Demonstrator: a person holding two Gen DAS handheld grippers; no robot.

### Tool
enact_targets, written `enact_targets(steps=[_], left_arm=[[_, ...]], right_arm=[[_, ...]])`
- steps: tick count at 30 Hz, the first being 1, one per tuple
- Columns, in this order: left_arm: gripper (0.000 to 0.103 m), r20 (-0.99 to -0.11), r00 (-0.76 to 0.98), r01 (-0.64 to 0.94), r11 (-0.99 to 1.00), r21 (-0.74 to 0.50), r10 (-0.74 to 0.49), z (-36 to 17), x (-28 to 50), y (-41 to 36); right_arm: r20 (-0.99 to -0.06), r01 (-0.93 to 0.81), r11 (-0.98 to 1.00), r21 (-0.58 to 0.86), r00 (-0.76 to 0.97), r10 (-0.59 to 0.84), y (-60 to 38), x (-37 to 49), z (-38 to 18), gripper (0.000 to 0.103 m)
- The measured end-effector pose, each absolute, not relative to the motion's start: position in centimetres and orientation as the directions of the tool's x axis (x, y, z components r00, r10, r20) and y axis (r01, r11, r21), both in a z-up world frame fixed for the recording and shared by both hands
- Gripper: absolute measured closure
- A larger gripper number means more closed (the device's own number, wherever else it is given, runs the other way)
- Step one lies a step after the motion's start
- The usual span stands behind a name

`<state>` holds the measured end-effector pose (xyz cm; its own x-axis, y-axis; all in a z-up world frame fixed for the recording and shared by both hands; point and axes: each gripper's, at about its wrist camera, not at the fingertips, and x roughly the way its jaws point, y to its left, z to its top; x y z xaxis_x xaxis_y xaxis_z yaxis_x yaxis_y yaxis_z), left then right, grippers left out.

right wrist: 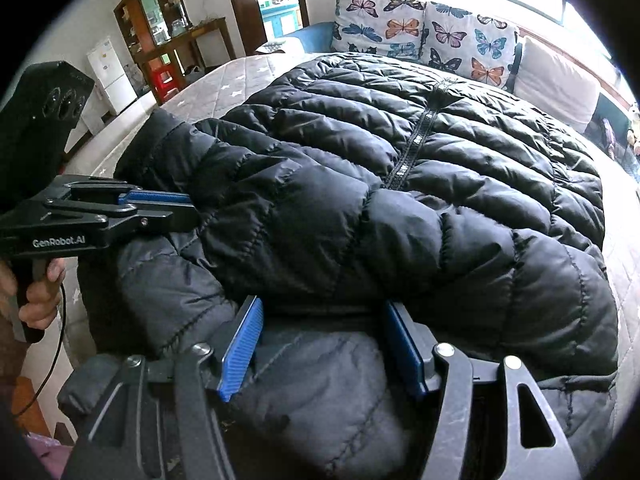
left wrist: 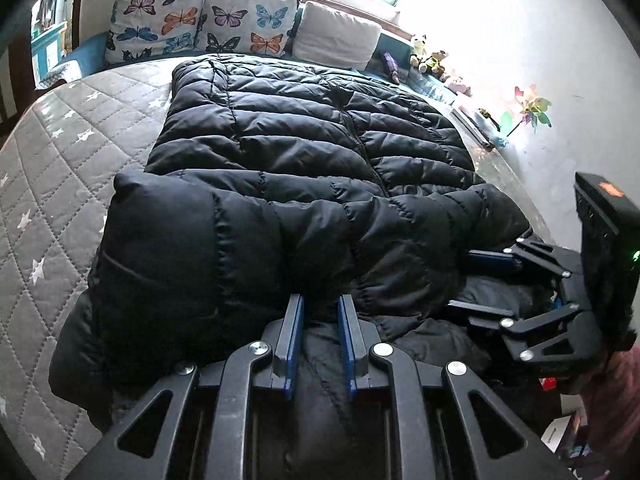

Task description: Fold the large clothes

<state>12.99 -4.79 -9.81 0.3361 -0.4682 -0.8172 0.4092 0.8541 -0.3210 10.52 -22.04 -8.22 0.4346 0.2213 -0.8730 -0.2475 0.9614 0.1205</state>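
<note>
A large black puffer jacket (left wrist: 304, 152) lies spread on the bed with its zip (right wrist: 416, 140) facing up. One padded sleeve (right wrist: 360, 232) is folded across its near end. My left gripper (left wrist: 320, 312) is nearly shut, pinching a fold of the jacket's near edge between its blue pads (left wrist: 294, 332). It also shows in the right wrist view as the left gripper (right wrist: 176, 206), clamped on the sleeve end. My right gripper (right wrist: 322, 344) stands wide with a thick bulge of jacket filling the gap and touching both pads (right wrist: 240, 348). The left wrist view has the right gripper (left wrist: 476, 284) at the jacket's right side.
The bed has a grey quilted cover (left wrist: 52, 168) with white stars. Butterfly pillows (left wrist: 204, 20) and a plain cushion (left wrist: 338, 36) line its head. Soft toys (left wrist: 430, 58) sit along the right wall. A wooden cabinet (right wrist: 172, 36) and white fridge (right wrist: 110, 76) stand beyond the bed.
</note>
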Motion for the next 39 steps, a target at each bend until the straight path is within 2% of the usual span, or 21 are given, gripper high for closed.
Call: enact_targets(steps=[4,8,11,14,17,24,27,30,34,39], left_arm=[[0.083,-0.818,0.334,0.408,0.854,-0.323,-0.469,-9.8,13.0,-4.8],[0.083,-0.817,0.337,0.409,0.855,-0.32,-0.467,-9.8,13.0,-4.8],[0.083,-0.817,0.337,0.407,0.855,-0.32,-0.467,-9.8,13.0,-4.8],[0.083,-0.818,0.342,0.412,0.856,-0.311,-0.462,-9.8,12.9,-4.8],[0.083,-0.823,0.348,0.417,0.86,-0.294,-0.45,-9.8,12.8,-5.0],[0.083,-0.827,0.345,0.414,0.863,-0.289,-0.443,-9.8,12.7,-5.1],[0.083,-0.83,0.349,0.415,0.866,-0.28,-0.436,-9.8,12.7,-5.2],[0.083,-0.834,0.346,0.422,0.865,-0.27,-0.429,-9.6,12.7,-5.4],[0.082,-0.829,0.324,0.412,0.857,-0.31,-0.456,-8.8,12.6,-4.8],[0.082,-0.828,0.339,0.443,0.852,-0.278,-0.446,-6.9,10.9,-4.1]], right_arm=[[-0.866,-0.232,0.961,0.151,0.437,0.242,-23.0,10.0,-6.2,0.035],[-0.869,-0.206,0.973,0.103,0.458,0.189,-24.7,8.7,-5.2,0.035],[-0.874,-0.177,0.981,0.082,0.46,0.156,-26.3,8.2,-5.6,0.035],[-0.875,-0.16,0.979,0.122,0.449,0.183,-27.3,8.1,-7.1,0.035],[-0.874,-0.18,0.981,0.069,0.464,0.147,-26.6,8.1,-8.7,0.034],[-0.873,-0.18,0.98,0.084,0.461,0.159,-27.1,7.7,-6.3,0.034],[-0.878,-0.179,0.98,0.089,0.45,0.162,-27.4,7.6,-7.7,0.034],[-0.879,-0.195,0.98,0.048,0.458,0.134,-26.8,7.5,-8.2,0.034],[-0.874,-0.222,0.974,0.041,0.464,0.143,-26.7,6.8,-6.1,0.034],[-0.848,-0.306,0.948,-0.091,0.523,0.088,-26.1,4.0,-3.1,0.034]])
